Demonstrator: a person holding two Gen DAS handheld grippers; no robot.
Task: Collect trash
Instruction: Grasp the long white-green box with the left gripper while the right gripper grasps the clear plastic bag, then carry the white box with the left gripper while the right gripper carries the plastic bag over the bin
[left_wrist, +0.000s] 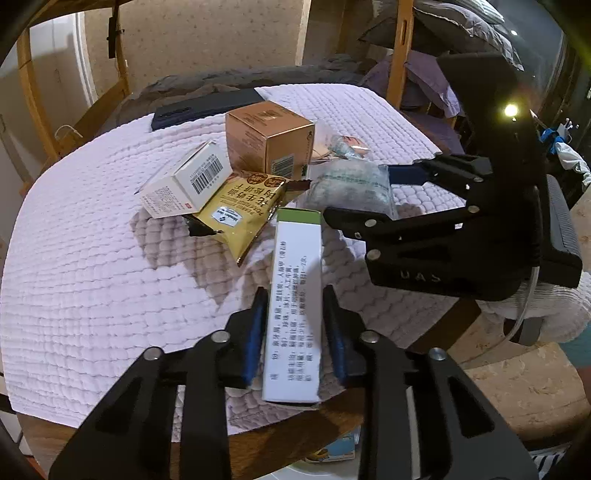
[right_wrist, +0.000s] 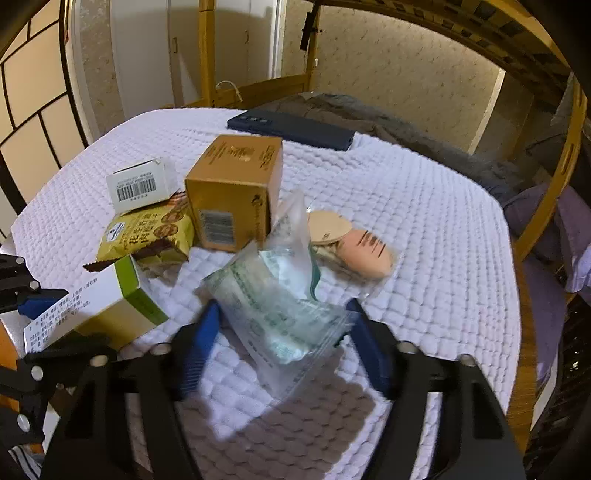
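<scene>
A long white box with a green end (left_wrist: 293, 306) lies between the blue pads of my left gripper (left_wrist: 295, 314), which is shut on it; it also shows in the right wrist view (right_wrist: 92, 306). My right gripper (right_wrist: 284, 325) is open, its pads on either side of a clear plastic bag of packets (right_wrist: 280, 299), also in the left wrist view (left_wrist: 351, 188). Behind lie a yellow snack wrapper (left_wrist: 236, 214), a white barcode box (left_wrist: 184, 181), a gold box (left_wrist: 267, 146) and a peach pouch (right_wrist: 354, 247).
Everything lies on a white quilted cloth (right_wrist: 424, 221) over a wooden table. A dark flat case (right_wrist: 291, 127) lies at the far edge. A wooden bunk frame (right_wrist: 565, 166) and bedding stand to the right.
</scene>
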